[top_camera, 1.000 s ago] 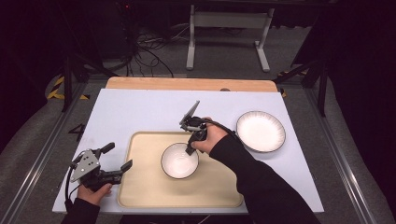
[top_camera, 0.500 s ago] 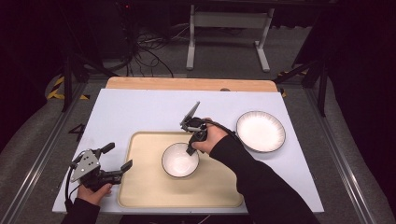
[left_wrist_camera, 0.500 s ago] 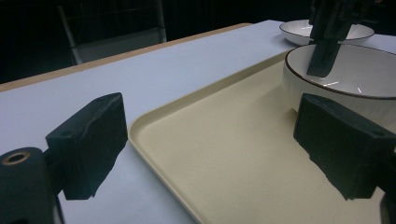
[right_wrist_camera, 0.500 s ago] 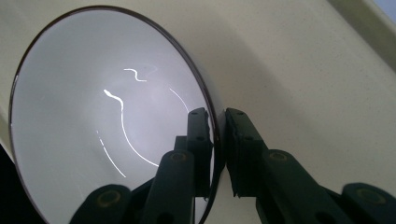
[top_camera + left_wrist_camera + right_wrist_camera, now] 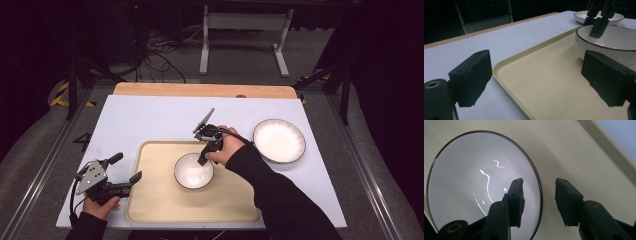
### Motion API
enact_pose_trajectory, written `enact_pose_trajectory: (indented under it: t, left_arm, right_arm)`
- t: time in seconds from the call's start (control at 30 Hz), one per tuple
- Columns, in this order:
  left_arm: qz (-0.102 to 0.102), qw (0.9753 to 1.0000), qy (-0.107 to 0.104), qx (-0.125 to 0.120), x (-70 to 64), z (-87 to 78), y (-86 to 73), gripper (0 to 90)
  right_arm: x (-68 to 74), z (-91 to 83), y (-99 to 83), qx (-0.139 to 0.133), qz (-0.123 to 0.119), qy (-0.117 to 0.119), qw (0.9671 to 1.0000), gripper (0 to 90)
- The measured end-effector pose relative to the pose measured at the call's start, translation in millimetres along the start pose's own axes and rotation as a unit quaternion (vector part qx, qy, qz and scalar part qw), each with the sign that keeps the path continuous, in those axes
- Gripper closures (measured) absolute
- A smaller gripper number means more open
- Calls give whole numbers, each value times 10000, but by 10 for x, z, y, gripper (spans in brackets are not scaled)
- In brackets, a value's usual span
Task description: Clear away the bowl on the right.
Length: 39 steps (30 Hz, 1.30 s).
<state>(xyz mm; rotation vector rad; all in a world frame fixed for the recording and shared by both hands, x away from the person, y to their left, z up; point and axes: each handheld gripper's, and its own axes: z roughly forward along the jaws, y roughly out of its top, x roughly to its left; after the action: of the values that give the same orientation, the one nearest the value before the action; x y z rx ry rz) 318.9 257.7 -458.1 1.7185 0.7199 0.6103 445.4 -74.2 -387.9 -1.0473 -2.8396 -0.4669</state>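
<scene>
Right hand-held gripper point(image 5: 537, 195): open, jaws astride the bowl point(image 5: 461, 185) rim at 2 o'clock.
Left hand-held gripper point(image 5: 125, 170): open, empty, at the tray's point(image 5: 155, 200) 9 o'clock edge.
Hidden: the bowl's near side, cut off.

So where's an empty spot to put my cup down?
The tray is bare left of and in front of the bowl. The white table is bare behind the tray. It's crowded at the bowl's right rim, where the right tongs straddle it, beside the plate.
</scene>
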Motion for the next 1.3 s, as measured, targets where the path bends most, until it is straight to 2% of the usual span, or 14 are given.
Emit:
enact_pose_trajectory:
  t: [0.13, 0.37, 0.6, 0.8, 0.83, 1.0, 1.07, 1.2, 1.3]
  left_arm:
    - [-1, 10000, -3, -1, 2, 2, -1, 108]
    - [-5, 10000, -2, -2, 1, -1, -1, 108]
    - [6, 10000, 8, 5, -2, 2, 1, 108]
    - [-1, 10000, 3, 3, 0, 1, 0, 108]
    - [-1, 10000, 3, 3, 0, 1, 0, 108]
    - [-2, 10000, 9, 17, -2, 2, 1, 108]
    - [-1, 10000, 14, 12, -3, 4, 1, 108]
    - [-4, 10000, 17, 11, -4, 4, 1, 108]
    - [-5, 10000, 14, 11, -3, 4, 1, 108]
  right_arm:
    - [36, -74, -6, -258, 36, -22, 9997, 482]
    - [124, -216, -29, -699, -156, -143, 9973, 352]
    - [196, -365, -88, -1213, -316, -275, 9917, 292]
    - [216, -462, -178, -1625, -472, -410, 9847, 255]
    - [216, -462, -178, -1625, -472, -410, 9847, 255]
    - [209, -534, -286, -2030, -672, -497, 9756, 224]
    - [208, -554, -320, -2126, -699, -548, 9731, 212]
    - [218, -569, -376, -2428, -925, -602, 9638, 188]
    - [223, -584, -422, -2661, -925, -578, 9578, 179]
